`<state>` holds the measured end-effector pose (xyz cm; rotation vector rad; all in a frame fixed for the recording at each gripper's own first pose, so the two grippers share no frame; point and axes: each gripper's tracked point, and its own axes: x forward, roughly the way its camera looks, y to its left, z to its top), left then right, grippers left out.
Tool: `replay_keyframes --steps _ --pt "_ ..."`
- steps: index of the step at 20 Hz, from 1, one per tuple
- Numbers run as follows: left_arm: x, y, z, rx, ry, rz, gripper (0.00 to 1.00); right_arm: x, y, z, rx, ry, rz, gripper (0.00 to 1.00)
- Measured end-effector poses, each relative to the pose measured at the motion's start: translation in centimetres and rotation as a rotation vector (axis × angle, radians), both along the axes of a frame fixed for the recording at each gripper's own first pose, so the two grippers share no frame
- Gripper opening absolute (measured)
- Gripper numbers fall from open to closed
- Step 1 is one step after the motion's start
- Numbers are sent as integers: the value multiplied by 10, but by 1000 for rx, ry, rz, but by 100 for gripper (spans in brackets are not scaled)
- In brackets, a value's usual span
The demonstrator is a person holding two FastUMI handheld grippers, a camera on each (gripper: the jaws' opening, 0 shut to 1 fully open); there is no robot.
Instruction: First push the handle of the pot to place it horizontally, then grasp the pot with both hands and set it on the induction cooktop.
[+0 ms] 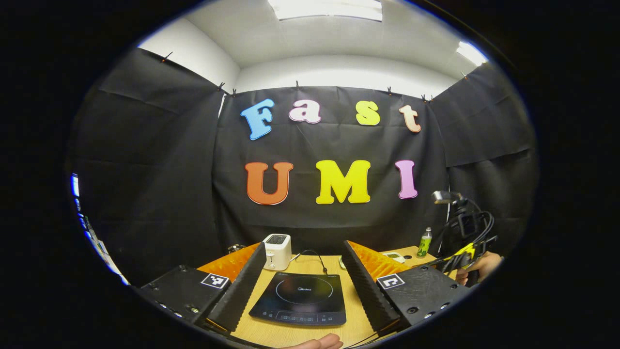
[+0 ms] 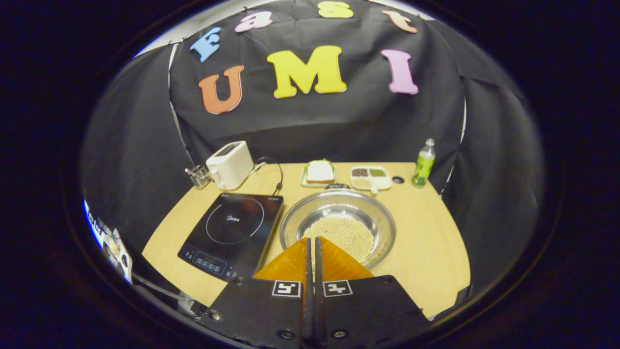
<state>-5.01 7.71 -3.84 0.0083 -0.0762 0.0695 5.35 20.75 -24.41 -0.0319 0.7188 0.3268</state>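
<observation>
Near the desk's [image 2: 426, 232] middle, the pot [image 2: 338, 228] sits just right of the induction cooktop [image 2: 232, 232], handy for a short lift. Right gripper [image 2: 313, 252], fingers pressed together, hovers above its near rim, likely to push; left gripper [image 1: 302, 286] is spread wide.

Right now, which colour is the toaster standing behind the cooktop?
White. The toaster shows best in the right gripper view, behind the black induction cooktop.
</observation>
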Motion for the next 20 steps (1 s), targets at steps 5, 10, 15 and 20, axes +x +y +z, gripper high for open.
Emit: replay_keyframes --steps 5,10,15,20 --pt "-11 7 -8 -19 0 -20 95 1 21 -60 -50 152 22 4" --pt "-14 21 -13 2 -8 9 95 -2 26 -105 -81 264 17 2" --pt "-16 26 -16 -4 -10 14 95 -8 25 -137 -105 336 37 4" --pt "-15 24 -19 14 -3 15 95 -7 15 -145 -101 356 41 2"
